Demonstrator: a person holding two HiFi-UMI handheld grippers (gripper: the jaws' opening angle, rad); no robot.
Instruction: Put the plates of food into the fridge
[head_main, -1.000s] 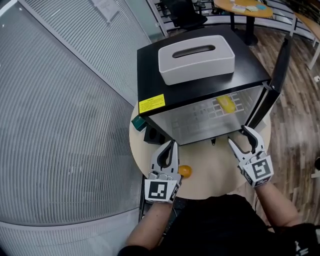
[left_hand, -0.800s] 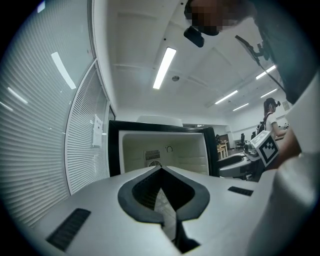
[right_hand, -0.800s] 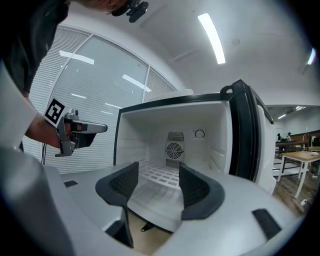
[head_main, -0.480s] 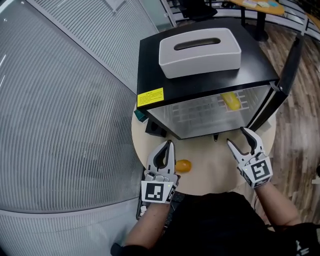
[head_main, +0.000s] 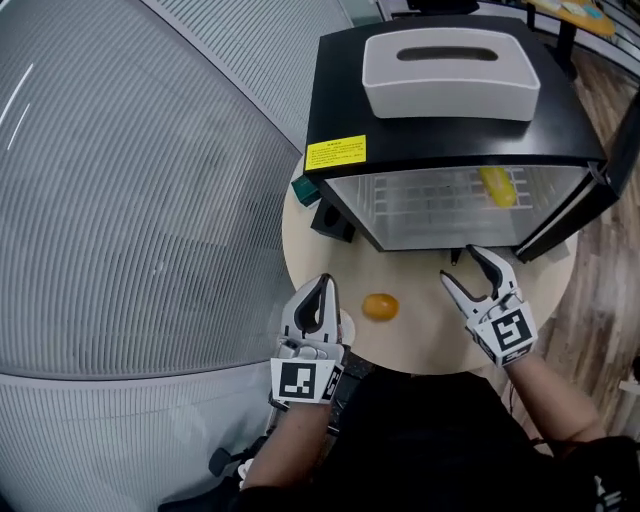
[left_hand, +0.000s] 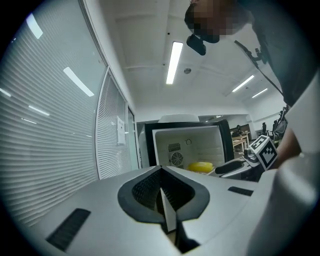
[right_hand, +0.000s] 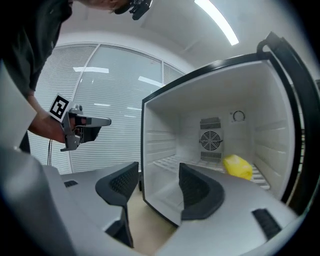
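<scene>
Plainly, two grippers hover over the round worktop (head_main: 425, 325). The left gripper (head_main: 322, 288) has its fingers pressed together with nothing between them. The right gripper (head_main: 459, 266) has its fingers spread and empty. One black fridge (head_main: 440, 150) stands with its door open, holding a single yellow food item (head_main: 497, 187) on its wire shelf. One orange food item (head_main: 380, 307) lies on the worktop between the grippers. One white tissue box (head_main: 450, 72) rests atop the fridge.

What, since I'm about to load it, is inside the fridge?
A yellow item on the shelf and a fan on the back wall; no plates show. The right gripper covers the lower right.
</scene>
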